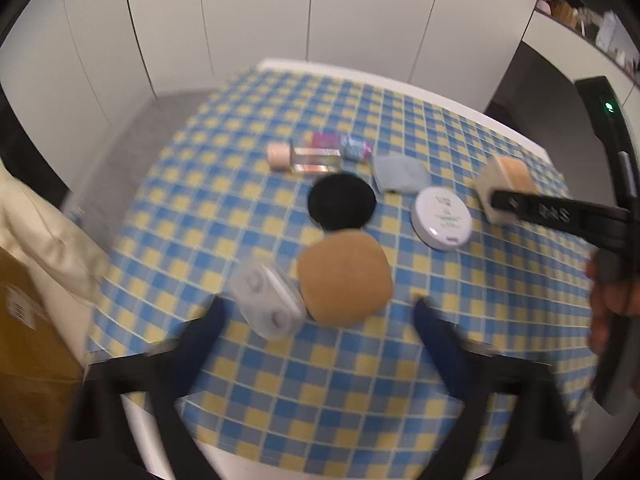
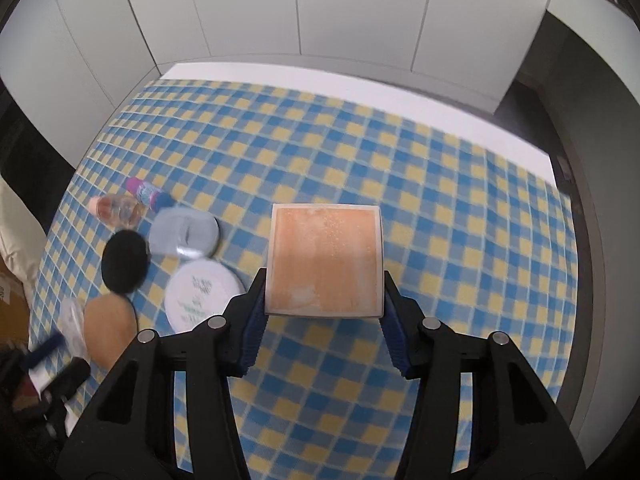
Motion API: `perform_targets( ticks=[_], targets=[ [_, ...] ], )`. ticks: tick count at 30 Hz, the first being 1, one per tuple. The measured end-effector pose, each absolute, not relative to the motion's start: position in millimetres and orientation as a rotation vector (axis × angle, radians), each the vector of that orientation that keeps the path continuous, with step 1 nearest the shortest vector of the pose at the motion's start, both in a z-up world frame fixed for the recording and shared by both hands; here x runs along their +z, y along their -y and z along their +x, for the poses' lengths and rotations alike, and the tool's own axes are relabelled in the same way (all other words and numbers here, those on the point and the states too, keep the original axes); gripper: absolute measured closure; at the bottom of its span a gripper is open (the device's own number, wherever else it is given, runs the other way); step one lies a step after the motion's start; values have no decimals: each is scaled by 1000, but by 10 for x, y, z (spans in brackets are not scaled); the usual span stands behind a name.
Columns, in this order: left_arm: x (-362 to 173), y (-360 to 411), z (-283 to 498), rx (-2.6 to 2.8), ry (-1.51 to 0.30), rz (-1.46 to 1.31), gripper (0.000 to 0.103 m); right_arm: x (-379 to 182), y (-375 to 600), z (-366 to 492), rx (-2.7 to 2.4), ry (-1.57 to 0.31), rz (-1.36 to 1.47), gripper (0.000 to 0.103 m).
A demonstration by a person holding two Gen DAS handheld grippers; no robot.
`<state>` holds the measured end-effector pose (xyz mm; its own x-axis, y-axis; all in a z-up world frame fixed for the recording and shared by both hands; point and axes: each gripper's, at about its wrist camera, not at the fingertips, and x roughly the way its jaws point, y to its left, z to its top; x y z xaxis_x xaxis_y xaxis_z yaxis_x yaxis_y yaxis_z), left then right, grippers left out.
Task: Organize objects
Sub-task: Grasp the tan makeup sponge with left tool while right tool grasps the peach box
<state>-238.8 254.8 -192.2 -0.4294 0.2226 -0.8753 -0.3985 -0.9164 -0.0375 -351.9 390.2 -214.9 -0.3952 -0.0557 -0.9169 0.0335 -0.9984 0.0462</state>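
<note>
My right gripper [image 2: 324,312] is shut on an orange rectangular sponge block [image 2: 325,258] with a white rim, held above the checked cloth. In the left wrist view the same block [image 1: 505,184] sits in the right gripper's black finger at the right. My left gripper [image 1: 318,304] is open, low over the table, its blue-padded fingers either side of a tan round puff [image 1: 344,278] and a clear contact lens case [image 1: 269,300]. Also on the cloth are a black round puff [image 1: 342,201], a white round compact [image 1: 442,218] and a grey pad [image 1: 400,173].
A clear bottle with a pink cap [image 1: 306,158] and a small pink and blue tube [image 1: 344,145] lie at the back. The blue and yellow cloth [image 2: 460,208] covers a white table. A cream bag [image 1: 44,232] and a cardboard box [image 1: 24,332] stand at the left.
</note>
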Motion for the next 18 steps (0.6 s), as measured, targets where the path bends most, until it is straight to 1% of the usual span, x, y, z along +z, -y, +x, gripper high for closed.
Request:
perform_targets(
  ticks=[2, 5, 7, 9, 10, 11, 12, 15, 17, 18],
  targets=[
    [-1941, -2651, -2404, 2362, -290, -1390, 2, -2155, -3965, -3452, -2581, 35, 1712, 50],
    [-2063, -2793, -2495, 2336, -335, -1430, 2, -2192, -4053, -3351, -2572, 37, 1742, 50],
    [-2148, -2891, -2541, 2329, -371, -1444, 5, -2213, -4098, -3294, -2570, 40, 1762, 50],
    [-2182, -2948, -2544, 2309, -380, -1437, 18, -2219, -4146, -3200, -2571, 42, 1768, 50],
    [-2174, -2996, -2525, 2325, -422, -1405, 31, -2207, -4176, -3169, -2573, 38, 1771, 50],
    [-2179, -3030, -2518, 2305, -424, -1396, 47, -2203, -4185, -3159, -2572, 38, 1773, 50],
    [-2213, -3057, -2523, 2276, -423, -1419, 56, -2201, -4199, -3145, -2573, 40, 1776, 50],
    [-2186, -3010, -2536, 2274, -371, -1425, 67, -2189, -4249, -3100, -2575, 53, 1785, 50],
    [-2149, -2959, -2548, 2268, -333, -1436, 79, -2180, -4256, -3067, -2575, 58, 1790, 50],
    [-2124, -2922, -2544, 2266, -319, -1441, 82, -2172, -4259, -3047, -2573, 59, 1791, 50]
  ],
)
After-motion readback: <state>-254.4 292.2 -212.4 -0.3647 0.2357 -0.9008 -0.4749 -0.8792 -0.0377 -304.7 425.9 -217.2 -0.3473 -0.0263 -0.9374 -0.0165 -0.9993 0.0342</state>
